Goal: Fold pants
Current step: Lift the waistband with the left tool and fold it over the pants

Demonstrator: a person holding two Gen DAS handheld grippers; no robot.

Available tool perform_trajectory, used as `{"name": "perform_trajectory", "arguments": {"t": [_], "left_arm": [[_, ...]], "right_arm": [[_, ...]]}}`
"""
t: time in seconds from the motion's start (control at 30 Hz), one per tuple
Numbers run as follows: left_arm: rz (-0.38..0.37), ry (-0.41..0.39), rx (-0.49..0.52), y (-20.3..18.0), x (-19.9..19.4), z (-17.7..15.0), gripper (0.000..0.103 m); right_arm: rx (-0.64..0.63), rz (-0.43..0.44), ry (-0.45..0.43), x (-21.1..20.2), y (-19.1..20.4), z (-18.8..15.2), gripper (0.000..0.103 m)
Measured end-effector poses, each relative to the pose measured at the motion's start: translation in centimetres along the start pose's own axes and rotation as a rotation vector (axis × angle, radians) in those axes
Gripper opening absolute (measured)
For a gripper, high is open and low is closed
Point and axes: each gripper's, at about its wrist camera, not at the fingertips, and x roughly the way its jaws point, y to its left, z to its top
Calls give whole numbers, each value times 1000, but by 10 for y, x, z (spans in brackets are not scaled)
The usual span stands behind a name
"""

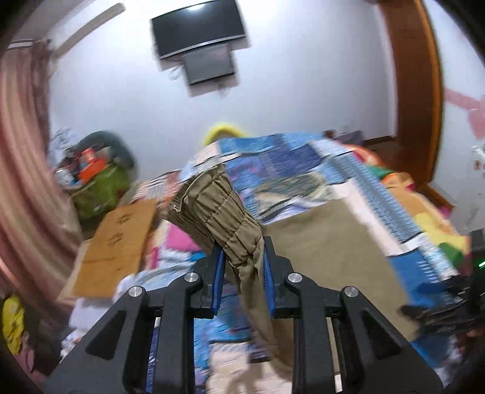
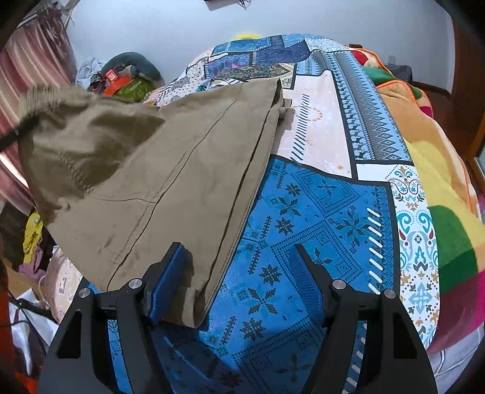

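On the far left of the left wrist view a pink curtain (image 1: 21, 157) hangs beside a heap of clutter, with a green bag (image 1: 100, 188) and a flat sheet of cardboard (image 1: 118, 242) below it. Higher up, a dark screen (image 1: 198, 27) is fixed to the pale wall. In the middle, the left gripper (image 1: 244, 272) is clamped on the pants (image 1: 218, 206) — its blue pads press the ribbed, elastic waistband from both sides, and the khaki cloth is lifted off the bed, with more of it trailing down between the fingers. To the right the rest of the cloth lies flat on the patterned bedspread (image 1: 348, 169), and a wooden door frame (image 1: 421, 91) stands at the edge. This view is blurred.

In the right wrist view the raised waistband end shows at upper left, in front of the curtain (image 2: 33, 51). From there the pants (image 2: 169, 169) spread down and across the blue-and-white bedspread (image 2: 318, 212), legs stacked one on the other. The right gripper (image 2: 239, 257) has its jaws wide apart — the left pad sits over the edge of the cloth near the hem, the right pad above bare bedspread, gripping nothing. A bright blanket (image 2: 439, 188) of orange, yellow and green lies along the far right.
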Motion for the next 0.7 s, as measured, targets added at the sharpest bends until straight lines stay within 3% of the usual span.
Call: {"name": "perform_trajectory", "arguments": {"t": [0.2,0.43,0.57,0.7], "left_arm": [[-171,19,59,-48,3,12,21],[-369,142,81,-90,26,-1,20],[-474,260,72,-106,45,-20,20],[-524,343,98,-118,56,-35,20]], "right_arm": [[6,6,-8,-2,-2,-3,66],[12,15,-18,-3,-3,-5,66],[22,20,-31,-3,-5,-7,66],[28,20,-37,-5,-5,-8,66]]}}
